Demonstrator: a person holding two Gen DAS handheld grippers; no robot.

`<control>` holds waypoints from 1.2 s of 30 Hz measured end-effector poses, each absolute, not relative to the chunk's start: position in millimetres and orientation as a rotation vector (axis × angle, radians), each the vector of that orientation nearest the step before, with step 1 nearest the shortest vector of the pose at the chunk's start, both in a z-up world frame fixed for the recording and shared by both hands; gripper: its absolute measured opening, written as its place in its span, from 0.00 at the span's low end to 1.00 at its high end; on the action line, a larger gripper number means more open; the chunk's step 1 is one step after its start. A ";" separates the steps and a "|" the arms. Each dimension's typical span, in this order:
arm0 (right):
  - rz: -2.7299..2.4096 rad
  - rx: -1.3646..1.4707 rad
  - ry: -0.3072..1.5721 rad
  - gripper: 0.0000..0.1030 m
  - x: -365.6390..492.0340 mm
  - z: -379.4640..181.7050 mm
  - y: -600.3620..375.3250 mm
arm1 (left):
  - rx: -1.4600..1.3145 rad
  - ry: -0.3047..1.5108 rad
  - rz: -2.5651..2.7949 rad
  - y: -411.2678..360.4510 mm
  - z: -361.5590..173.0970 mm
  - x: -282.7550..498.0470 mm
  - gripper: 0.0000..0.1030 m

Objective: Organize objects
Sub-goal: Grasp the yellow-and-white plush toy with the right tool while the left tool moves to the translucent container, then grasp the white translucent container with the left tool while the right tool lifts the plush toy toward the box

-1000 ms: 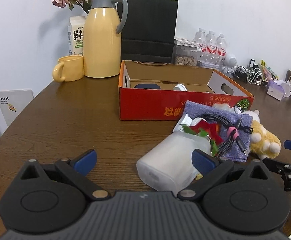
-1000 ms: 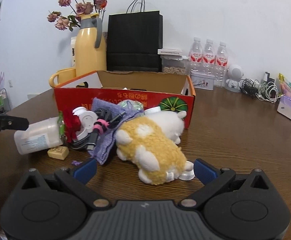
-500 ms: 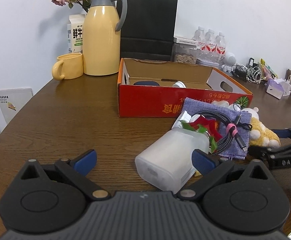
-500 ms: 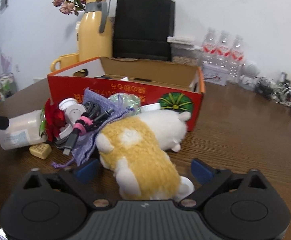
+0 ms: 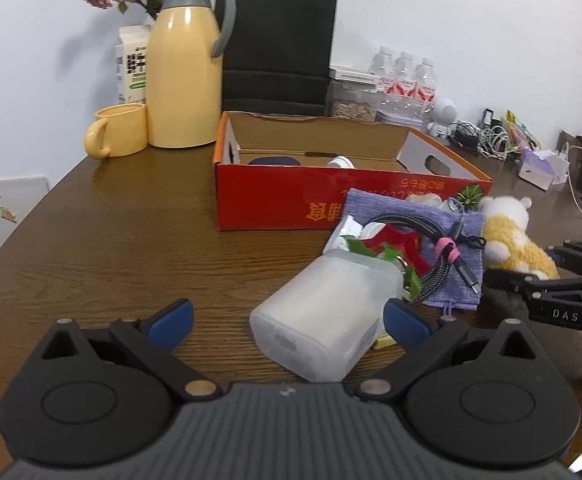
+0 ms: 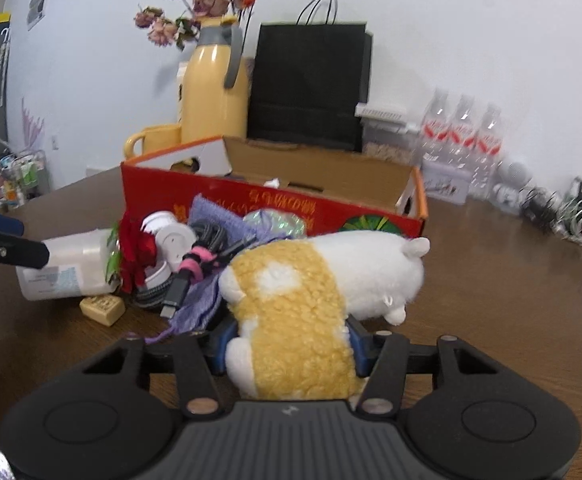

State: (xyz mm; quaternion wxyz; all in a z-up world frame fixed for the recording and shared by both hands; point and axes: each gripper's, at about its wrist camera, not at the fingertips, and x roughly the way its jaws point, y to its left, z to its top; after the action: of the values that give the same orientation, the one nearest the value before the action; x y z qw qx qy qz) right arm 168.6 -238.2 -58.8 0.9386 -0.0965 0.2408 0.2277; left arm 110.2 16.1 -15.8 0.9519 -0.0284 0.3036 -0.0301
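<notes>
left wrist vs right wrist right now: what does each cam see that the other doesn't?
Left wrist only: the milk carton beside the thermos, and the open left gripper around the frosted jar.

Right wrist only: the right gripper shut on the plush toy, and the whole tan block.

Both: red box, purple pouch, cable, yellow thermos, black bag.

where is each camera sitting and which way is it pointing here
Left wrist: on the left gripper, low over the table, facing the white jar and red box; its fingers spread wide.
Right wrist: on the right gripper, facing the box from the other side, fingers closed on the plush toy.
Shared: jar, box, toy, yellow thermos; each sees the other gripper.
</notes>
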 end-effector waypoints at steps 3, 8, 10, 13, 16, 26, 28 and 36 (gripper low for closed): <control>0.425 -0.188 0.430 0.50 159.8 -54.8 -240.8 | -0.030 0.639 -0.084 10.4 -19.4 119.6 1.00; 0.414 -0.193 0.395 0.50 156.3 -52.4 -241.7 | 0.017 0.660 -0.121 0.9 -25.6 139.3 1.00; 0.417 -0.197 0.394 0.50 156.1 -52.3 -239.7 | 0.015 0.668 -0.139 0.0 -28.4 146.4 1.00; 0.422 -0.200 0.390 0.50 155.2 -51.8 -239.2 | 0.001 0.684 -0.154 0.5 -33.4 154.9 1.00; 0.427 -0.208 0.387 0.50 154.8 -51.8 -237.7 | -0.018 0.699 -0.156 2.1 -38.7 161.1 1.00; 0.426 -0.221 0.391 0.50 153.5 -52.7 -236.1 | -0.067 0.694 -0.111 9.4 -41.6 154.8 0.66; 0.426 -0.222 0.390 0.50 153.7 -52.9 -236.0 | -0.078 0.688 -0.104 11.0 -41.4 150.5 0.66; 0.427 -0.224 0.381 0.50 152.1 -52.5 -236.4 | -0.090 0.653 -0.050 16.4 -30.0 142.7 0.66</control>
State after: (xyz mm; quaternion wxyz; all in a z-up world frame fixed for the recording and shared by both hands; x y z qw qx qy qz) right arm 152.1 -236.4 -52.5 0.9531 -0.1102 0.1875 0.2103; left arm 142.7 16.4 -30.0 0.9459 -0.0442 0.3204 -0.0246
